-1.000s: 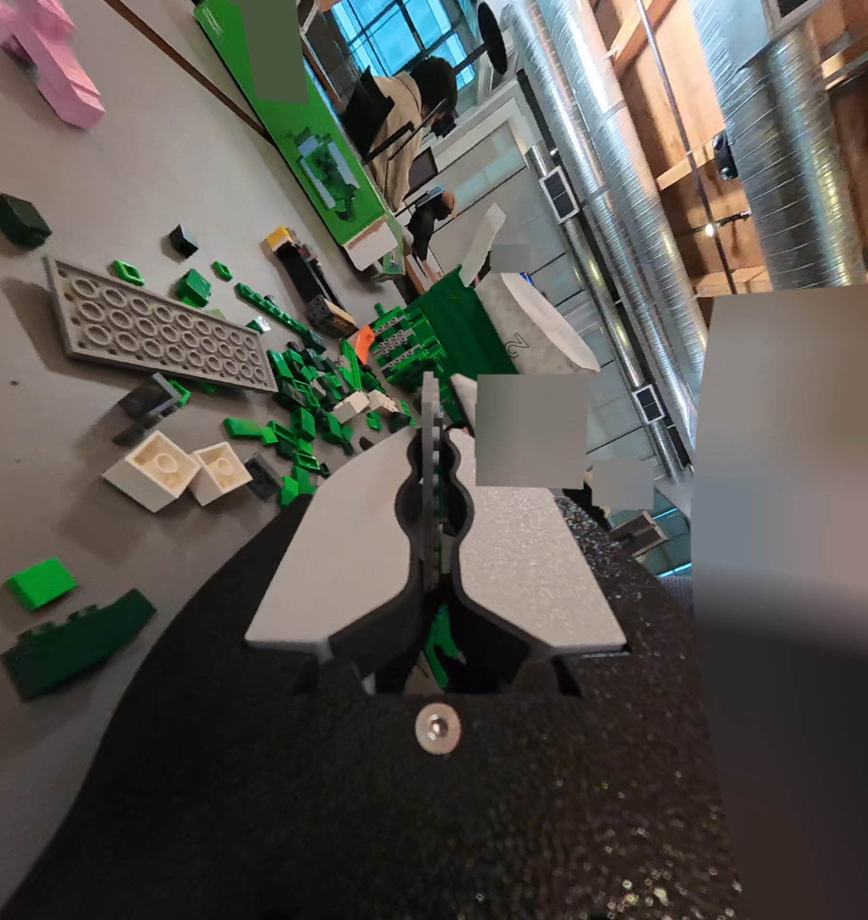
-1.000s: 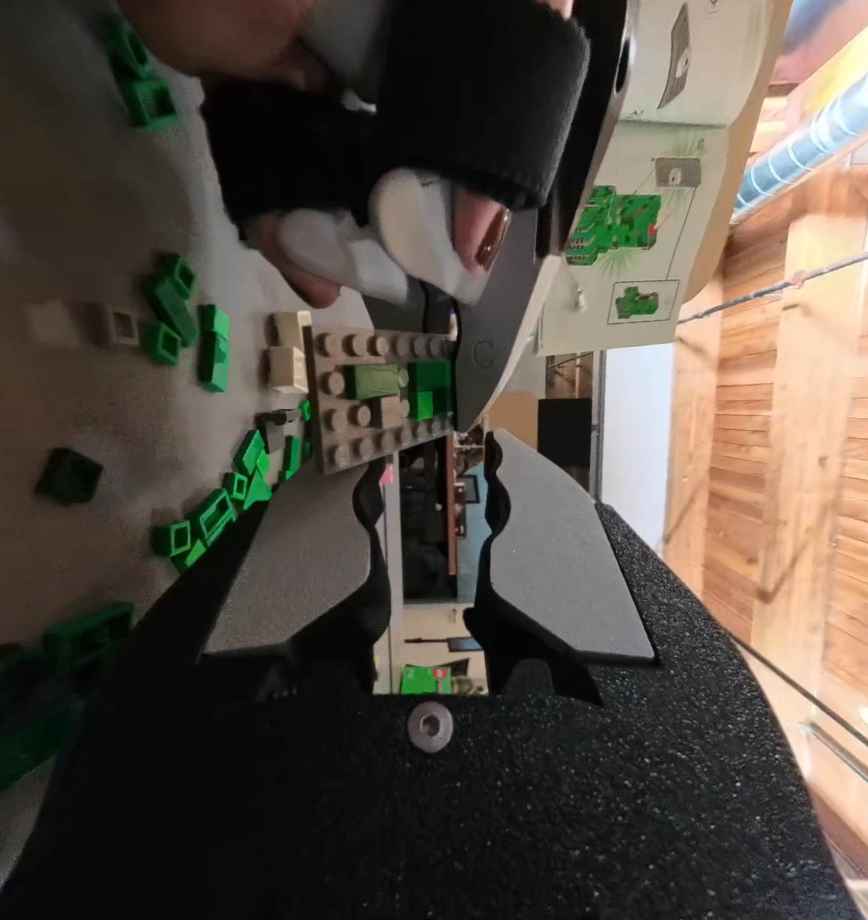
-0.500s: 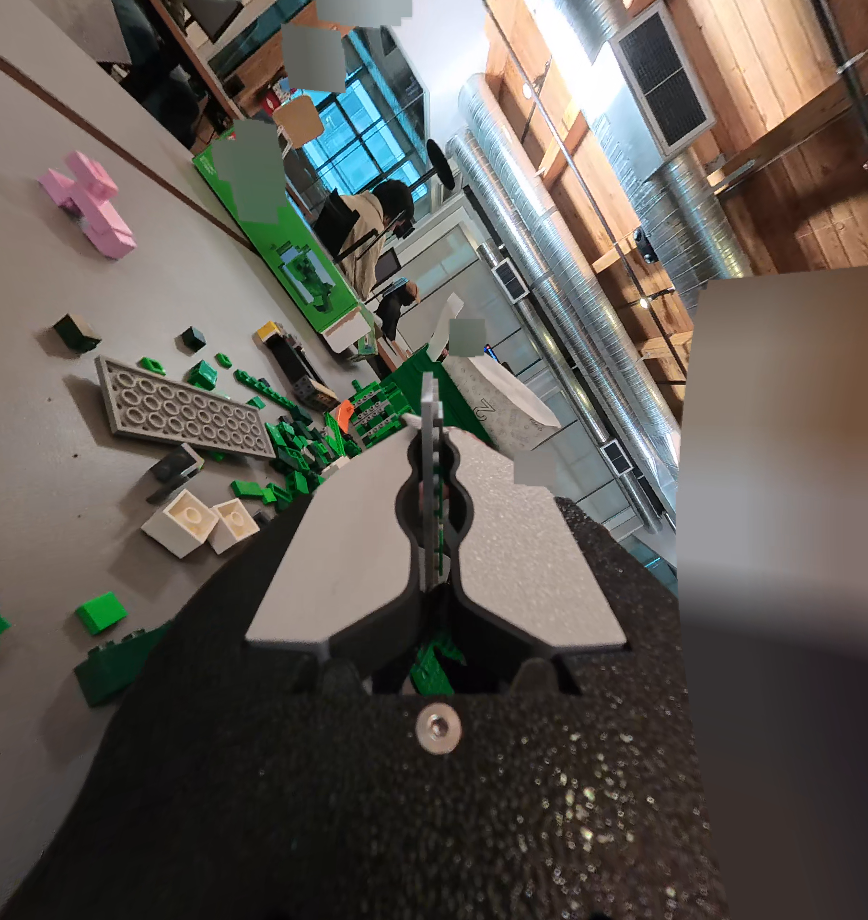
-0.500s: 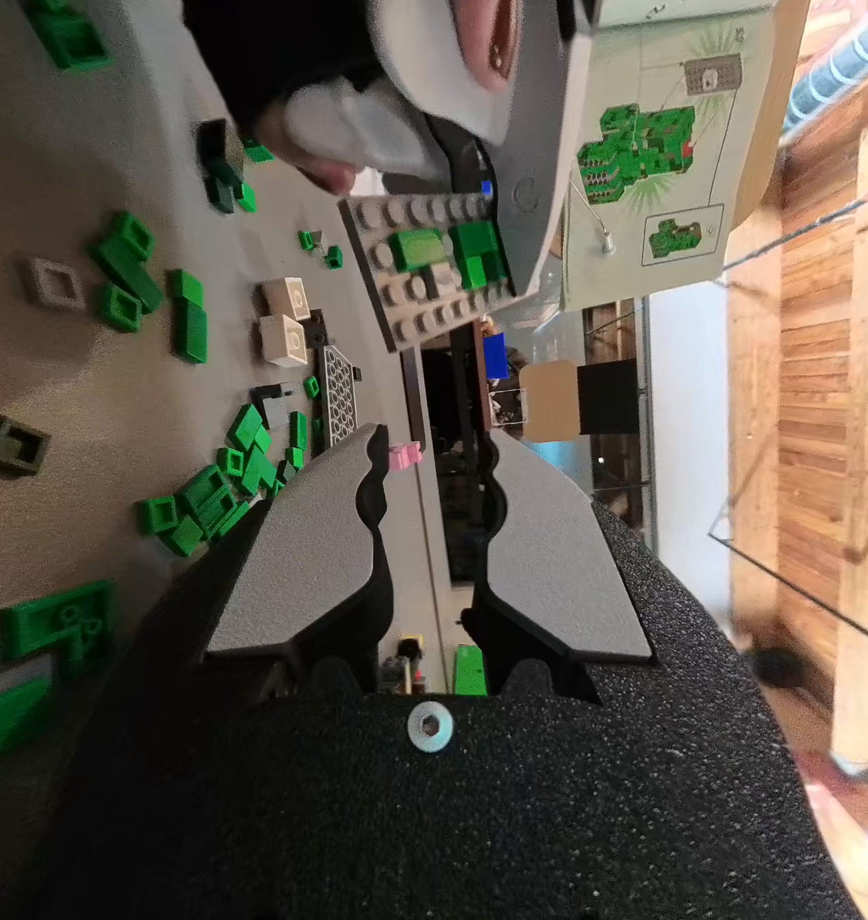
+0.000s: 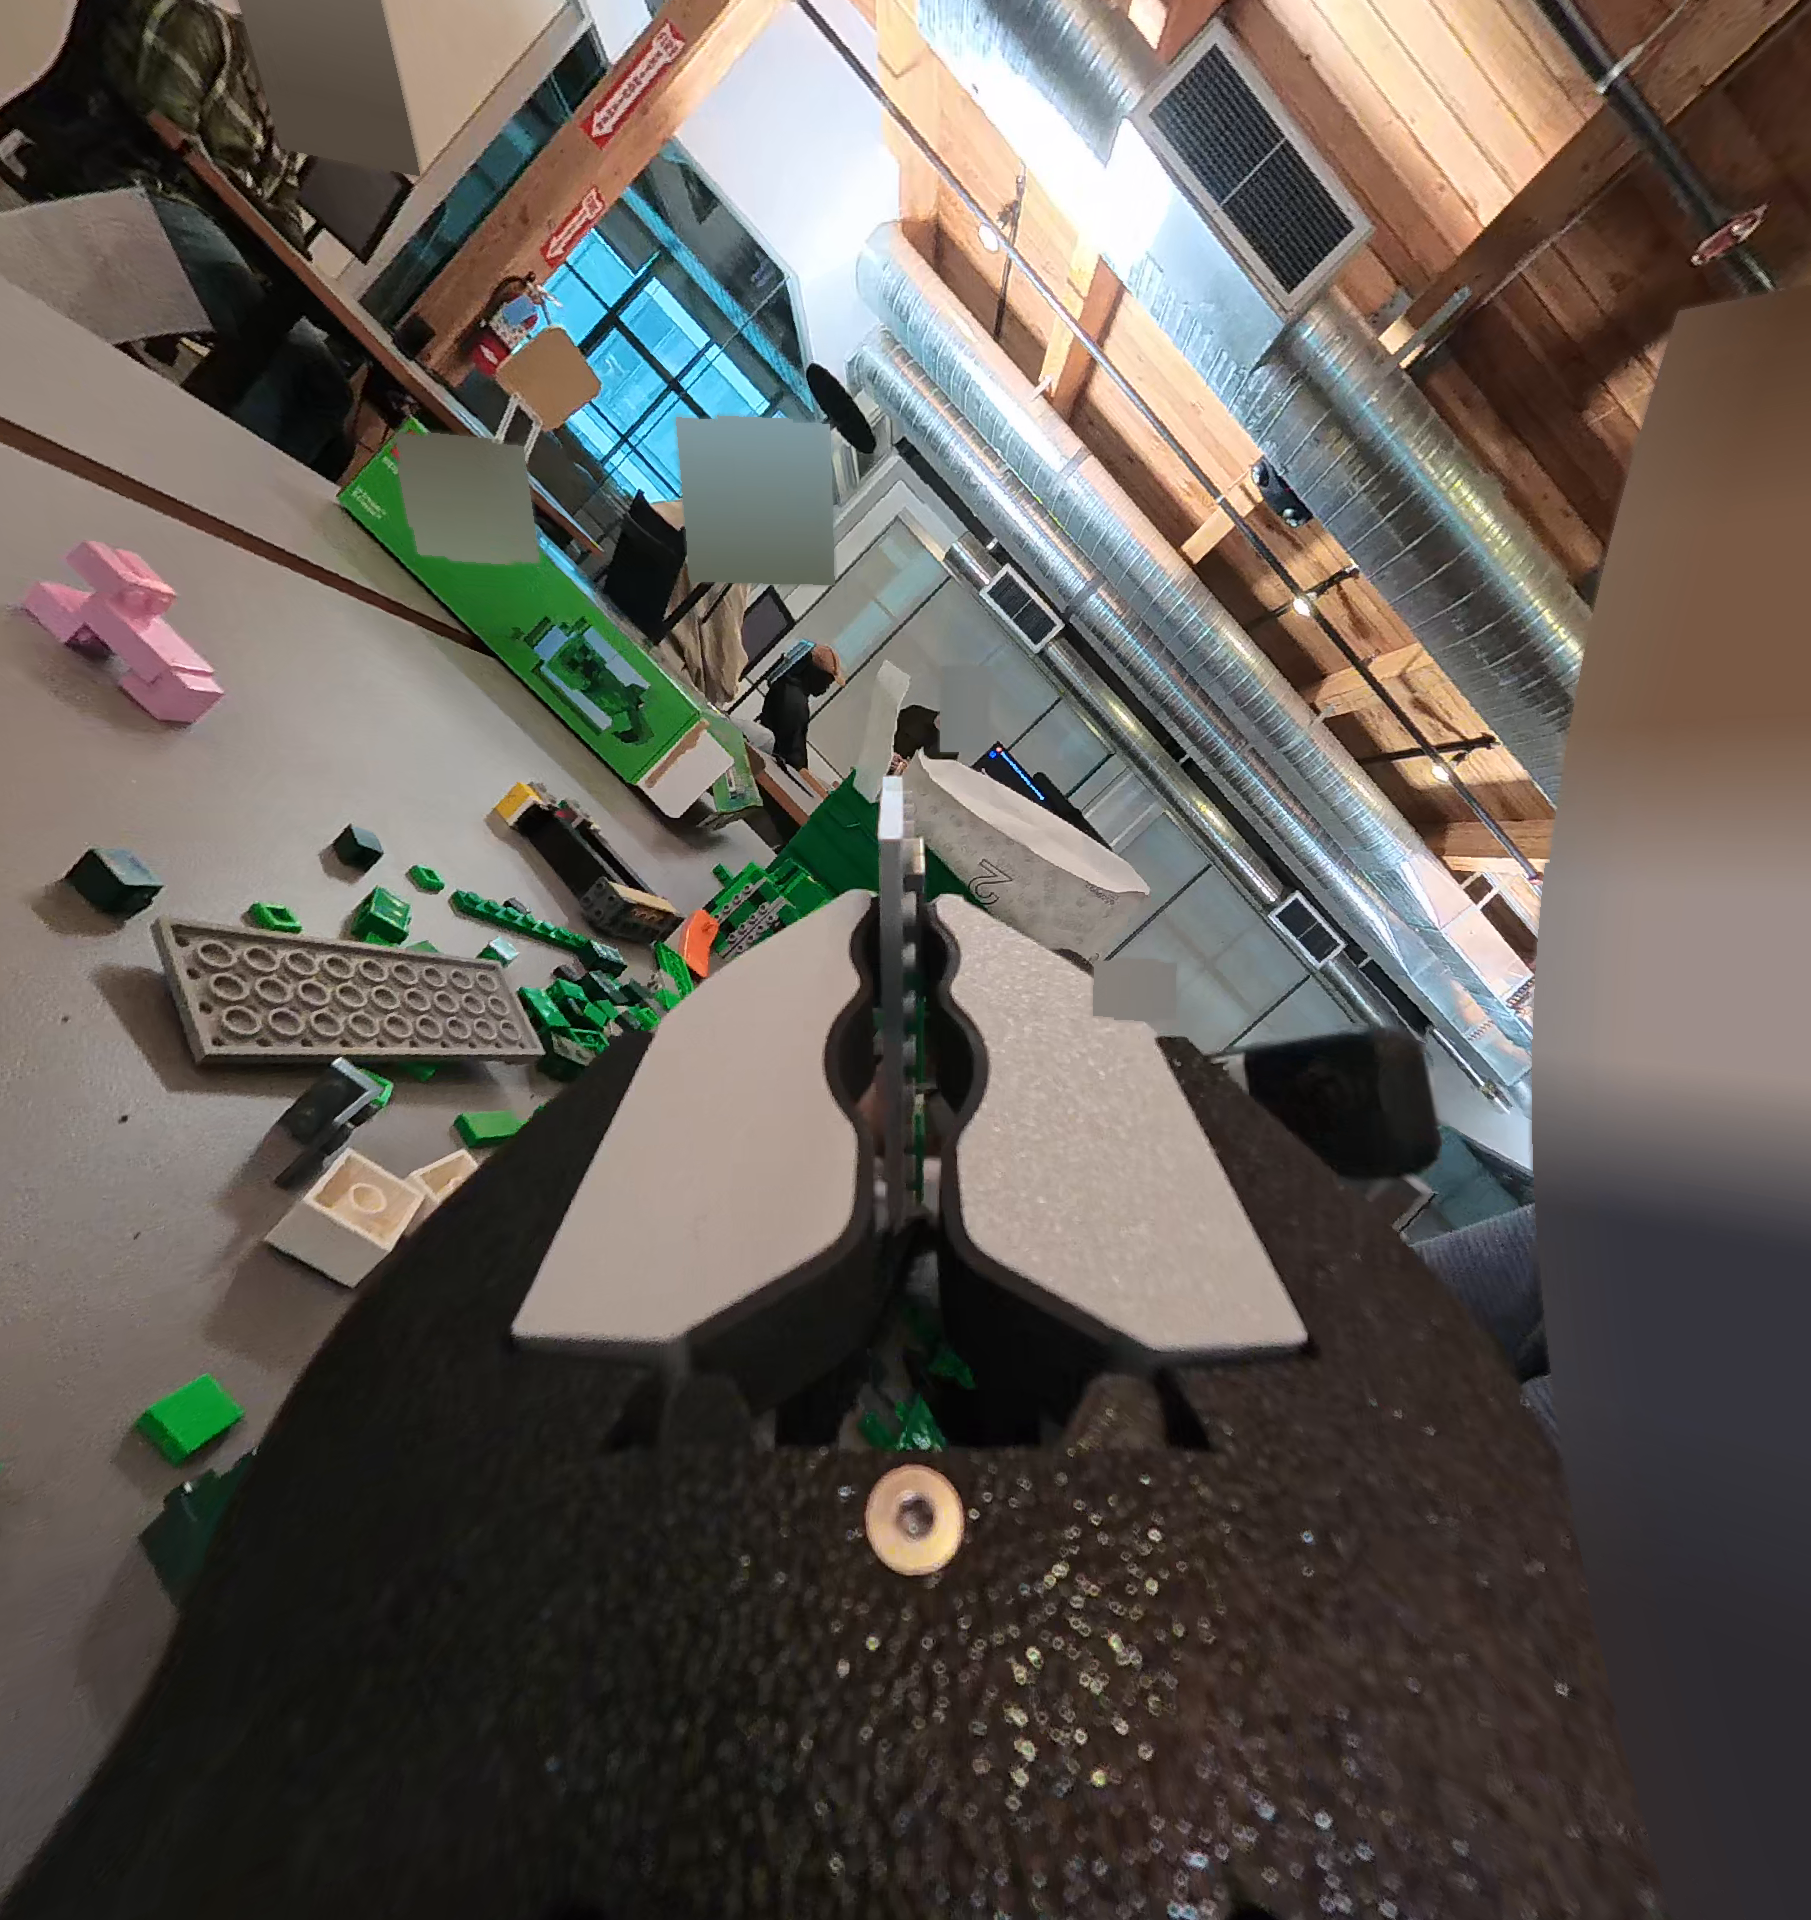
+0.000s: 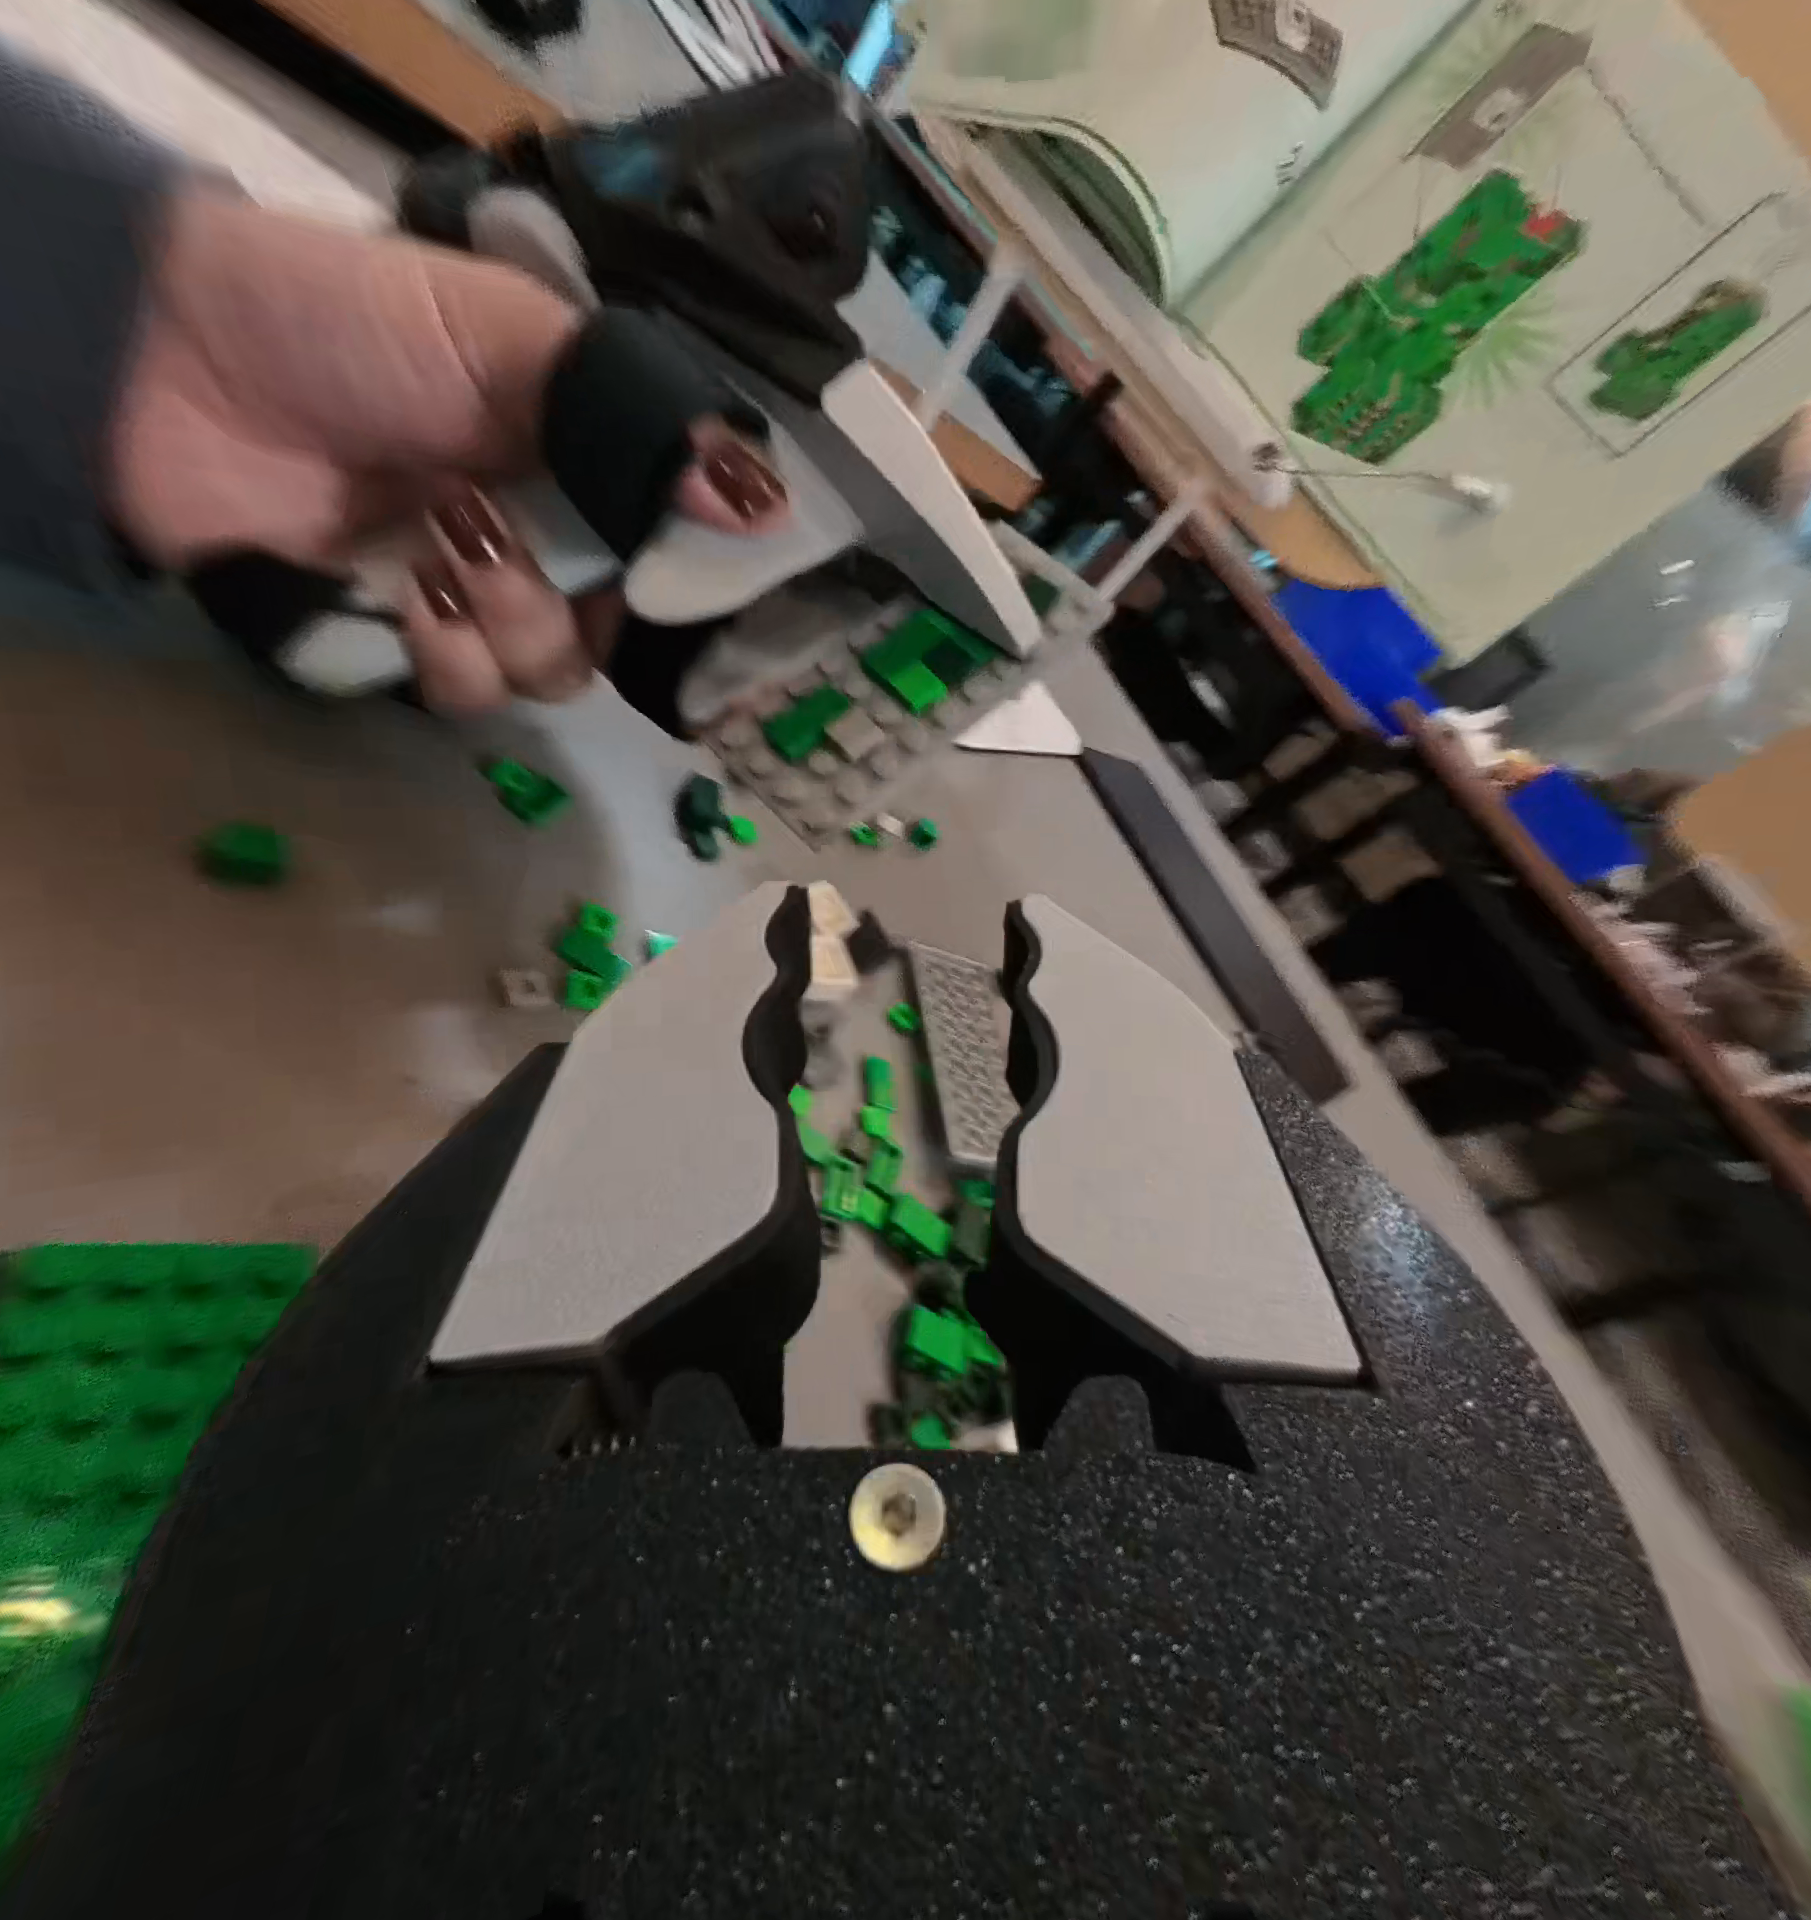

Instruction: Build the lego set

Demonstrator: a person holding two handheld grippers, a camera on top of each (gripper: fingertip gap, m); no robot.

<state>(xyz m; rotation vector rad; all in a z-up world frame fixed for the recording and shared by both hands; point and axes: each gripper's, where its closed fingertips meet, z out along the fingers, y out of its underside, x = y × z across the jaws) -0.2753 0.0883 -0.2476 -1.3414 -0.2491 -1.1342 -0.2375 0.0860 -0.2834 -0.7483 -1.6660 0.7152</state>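
Observation:
My left gripper (image 5: 899,914) is shut on a grey plate (image 5: 893,935), seen edge-on between its fingers and held above the table. In the right wrist view that same plate (image 6: 839,738) carries several green bricks, gripped by the left gripper's fingers (image 6: 932,520) in a person's hand (image 6: 361,416). My right gripper (image 6: 901,914) is open and empty above scattered green bricks (image 6: 880,1195) and a second grey plate (image 6: 958,1060), which lies upside down on the table in the left wrist view (image 5: 340,997).
Two white bricks (image 5: 355,1216), a pink build (image 5: 122,644), a green box (image 5: 558,634) and a white bag (image 5: 1026,862) lie on the grey table. A green baseplate (image 6: 70,1403) lies at the lower left. An open instruction booklet (image 6: 1452,260) stands behind. The gap from one gripper's tips to the other's is roughly 6 centimeters. From either gripper's tips it is about 20 centimeters to the pink build (image 5: 122,644).
The left gripper has lifted and tilted up with the plate. The right gripper has swung from sideways to level and pulled back; the held plate is now farther away.

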